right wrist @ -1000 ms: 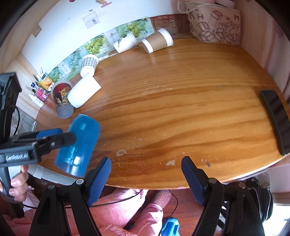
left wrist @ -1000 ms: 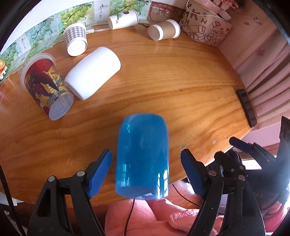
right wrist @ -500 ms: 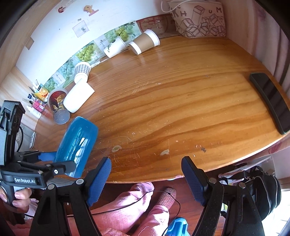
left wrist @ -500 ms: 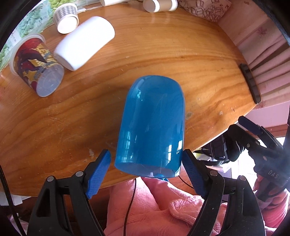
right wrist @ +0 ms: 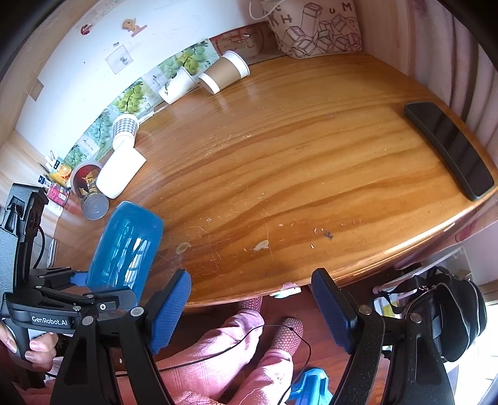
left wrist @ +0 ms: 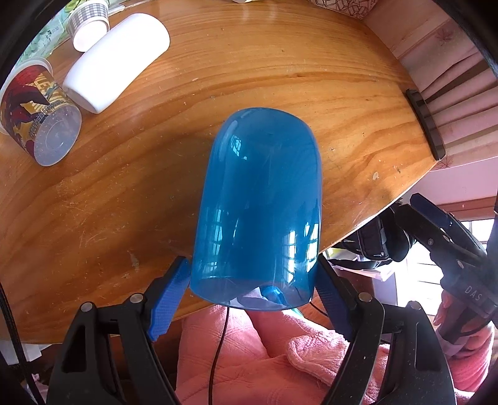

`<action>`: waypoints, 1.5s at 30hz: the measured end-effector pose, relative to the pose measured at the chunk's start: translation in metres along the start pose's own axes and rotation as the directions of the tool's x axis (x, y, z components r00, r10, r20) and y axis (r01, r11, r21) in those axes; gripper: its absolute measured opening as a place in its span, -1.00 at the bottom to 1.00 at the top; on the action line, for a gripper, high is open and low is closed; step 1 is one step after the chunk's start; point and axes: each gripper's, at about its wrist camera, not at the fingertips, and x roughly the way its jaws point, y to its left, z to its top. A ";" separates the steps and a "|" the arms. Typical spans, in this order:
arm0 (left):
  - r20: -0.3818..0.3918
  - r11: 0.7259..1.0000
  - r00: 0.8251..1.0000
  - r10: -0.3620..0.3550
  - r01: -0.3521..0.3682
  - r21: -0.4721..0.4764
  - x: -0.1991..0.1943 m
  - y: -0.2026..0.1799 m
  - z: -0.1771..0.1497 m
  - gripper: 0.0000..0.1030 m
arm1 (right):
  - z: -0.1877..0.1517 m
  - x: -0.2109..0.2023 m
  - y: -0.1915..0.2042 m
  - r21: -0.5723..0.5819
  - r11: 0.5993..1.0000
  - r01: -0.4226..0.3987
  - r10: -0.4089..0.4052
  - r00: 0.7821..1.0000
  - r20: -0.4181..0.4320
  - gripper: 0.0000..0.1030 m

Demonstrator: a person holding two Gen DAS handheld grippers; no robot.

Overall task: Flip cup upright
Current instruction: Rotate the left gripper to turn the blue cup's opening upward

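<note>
A translucent blue cup (left wrist: pixel 258 215) is held in my left gripper (left wrist: pixel 252 293), whose blue pads (left wrist: pixel 174 289) press its sides near the rim. The cup is lifted above the near edge of the wooden table (left wrist: pixel 280 62), with its closed base pointing away from me and its open rim toward the camera. In the right wrist view the blue cup (right wrist: pixel 124 246) and the left gripper (right wrist: pixel 71 293) show at the lower left. My right gripper (right wrist: pixel 249 308) is open and empty, off the table's near edge.
Several cups lie on their sides at the table's far left: a white cup (left wrist: pixel 118 62), a red printed cup (left wrist: pixel 40 118), a checked paper cup (left wrist: pixel 87 21), and a brown paper cup (right wrist: pixel 224 74). A black phone (right wrist: pixel 451 149) lies at the right edge. A printed bag (right wrist: pixel 314 28) stands at the back.
My left gripper has closed on the blue cup and lifted it, so it looms larger. The right gripper has drawn back slightly and stays open.
</note>
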 end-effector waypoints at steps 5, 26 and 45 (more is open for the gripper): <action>-0.020 0.999 0.999 -0.031 0.031 -0.007 0.002 0.001 0.000 0.50 | -0.002 -0.002 0.002 -0.003 1.000 0.002 -0.002 1.000 0.005 0.56; -0.204 0.984 0.971 0.125 -0.096 0.149 -0.025 0.003 0.016 0.49 | 0.017 -0.008 0.024 -0.095 0.995 0.005 -0.001 0.999 0.051 0.56; -0.198 0.868 0.929 0.314 -0.197 0.455 -0.045 -0.038 0.065 0.48 | 0.052 -0.009 0.021 -0.056 0.998 0.010 -0.002 0.990 0.141 0.56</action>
